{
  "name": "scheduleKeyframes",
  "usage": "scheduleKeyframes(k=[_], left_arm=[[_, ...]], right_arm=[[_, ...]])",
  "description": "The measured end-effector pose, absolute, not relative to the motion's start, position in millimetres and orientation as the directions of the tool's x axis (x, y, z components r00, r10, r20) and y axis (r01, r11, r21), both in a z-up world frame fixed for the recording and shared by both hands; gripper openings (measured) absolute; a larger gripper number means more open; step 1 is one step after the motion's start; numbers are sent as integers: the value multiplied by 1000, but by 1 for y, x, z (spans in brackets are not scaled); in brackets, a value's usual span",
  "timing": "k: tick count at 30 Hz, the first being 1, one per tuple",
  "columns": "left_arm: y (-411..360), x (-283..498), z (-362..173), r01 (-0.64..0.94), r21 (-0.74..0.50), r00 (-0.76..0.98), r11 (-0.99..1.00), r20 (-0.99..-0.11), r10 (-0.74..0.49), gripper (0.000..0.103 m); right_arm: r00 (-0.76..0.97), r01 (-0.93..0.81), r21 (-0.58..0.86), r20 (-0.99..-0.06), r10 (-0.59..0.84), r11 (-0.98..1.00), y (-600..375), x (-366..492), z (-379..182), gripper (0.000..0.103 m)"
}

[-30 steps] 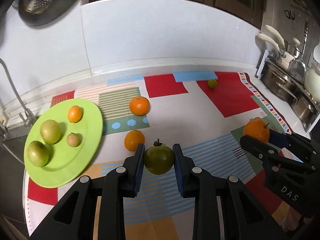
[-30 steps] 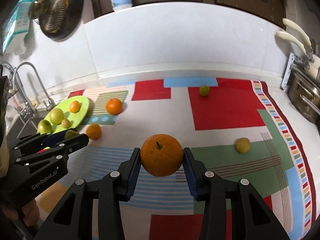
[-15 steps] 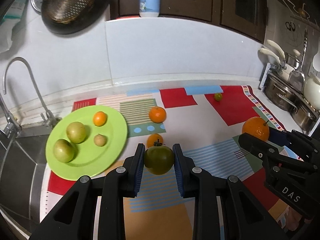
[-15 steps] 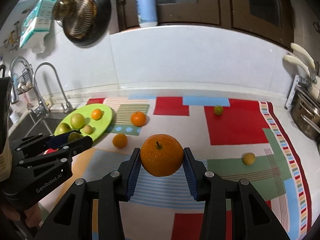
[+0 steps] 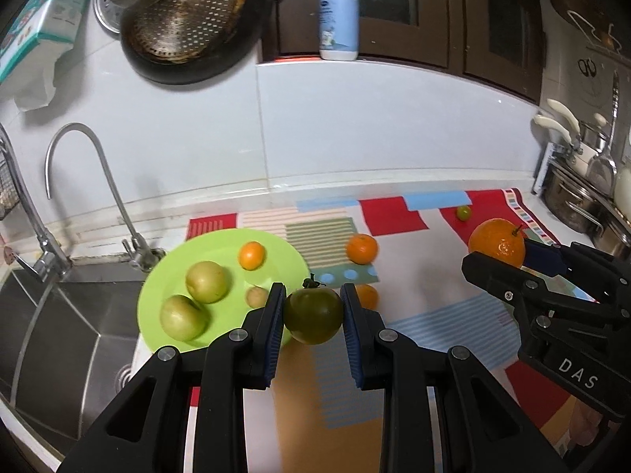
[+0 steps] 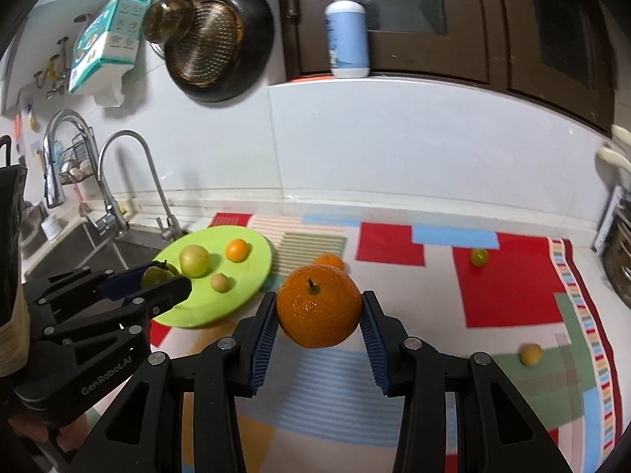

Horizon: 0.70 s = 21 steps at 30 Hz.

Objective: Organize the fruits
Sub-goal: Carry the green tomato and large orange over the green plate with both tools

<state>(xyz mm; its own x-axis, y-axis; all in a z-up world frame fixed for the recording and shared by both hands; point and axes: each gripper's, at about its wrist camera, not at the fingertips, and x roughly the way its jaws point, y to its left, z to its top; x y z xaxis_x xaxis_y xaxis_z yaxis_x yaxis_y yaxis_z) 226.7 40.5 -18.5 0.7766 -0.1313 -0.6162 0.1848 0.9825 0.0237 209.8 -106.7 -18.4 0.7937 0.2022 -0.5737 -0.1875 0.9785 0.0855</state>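
Note:
My left gripper point(image 5: 313, 317) is shut on a dark green tomato point(image 5: 313, 315), held above the mat just right of the green plate point(image 5: 221, 244). The plate carries two pale green fruits point(image 5: 207, 280), a small orange point(image 5: 251, 255) and a small tan fruit point(image 5: 256, 295). My right gripper point(image 6: 318, 315) is shut on a large orange point(image 6: 318, 307), held above the mat's middle; it also shows in the left wrist view point(image 5: 497, 242). Loose on the mat lie an orange point(image 5: 361, 248), another orange point(image 5: 368, 295) behind my left finger, a small green fruit point(image 6: 478, 257) and a yellow fruit point(image 6: 529, 354).
A sink point(image 5: 59, 315) with a tap point(image 5: 98, 181) lies left of the plate. Pots and utensils point(image 5: 579, 197) stand at the right end of the counter. A pan with strainers point(image 5: 185, 27) hangs on the wall, and a soap bottle point(image 5: 339, 12) stands on the ledge.
Both grippers have risen and pulled back with their fruits still held, so the sink, tap and wall now show. The fruits on the plate and mat have not moved.

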Motion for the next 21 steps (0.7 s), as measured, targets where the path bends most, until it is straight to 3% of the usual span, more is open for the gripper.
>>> scheduleKeyframes(k=[21], left_arm=[[115, 295, -40, 45, 60, 777, 997, -630, 3, 28]], right_arm=[[716, -363, 75, -615, 329, 929, -22, 304, -38, 43]])
